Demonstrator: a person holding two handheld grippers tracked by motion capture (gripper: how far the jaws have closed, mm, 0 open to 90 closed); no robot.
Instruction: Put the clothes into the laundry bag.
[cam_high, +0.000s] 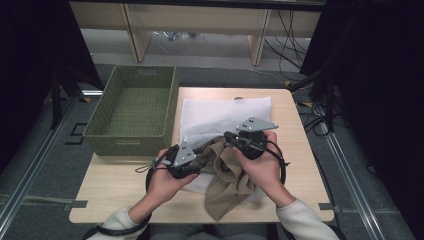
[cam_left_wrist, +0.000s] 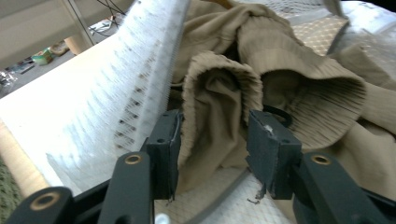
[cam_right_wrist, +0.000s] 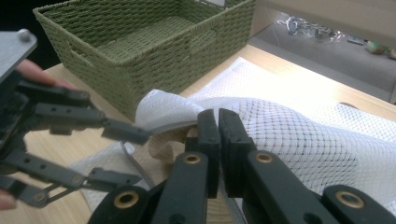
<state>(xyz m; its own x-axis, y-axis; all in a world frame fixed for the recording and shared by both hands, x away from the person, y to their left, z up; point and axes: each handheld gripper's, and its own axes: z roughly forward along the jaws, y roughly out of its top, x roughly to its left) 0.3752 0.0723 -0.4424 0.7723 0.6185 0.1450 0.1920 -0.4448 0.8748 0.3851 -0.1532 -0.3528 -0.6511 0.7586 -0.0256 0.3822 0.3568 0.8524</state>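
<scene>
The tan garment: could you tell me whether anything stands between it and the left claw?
Nothing visible does. The left claw stands open with a ribbed fold of the tan garment already between its pads, beside the lifted edge of the white mesh bag.

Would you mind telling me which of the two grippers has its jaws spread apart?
The left gripper: its jaws stand apart on either side of a ribbed fold of the tan garment. The right gripper has its jaws shut, at the edge of the white mesh bag.

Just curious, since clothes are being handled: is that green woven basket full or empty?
Empty. The green woven basket shows its bare woven bottom in the high view, and the tan garment lies outside it by the white mesh bag.
</scene>
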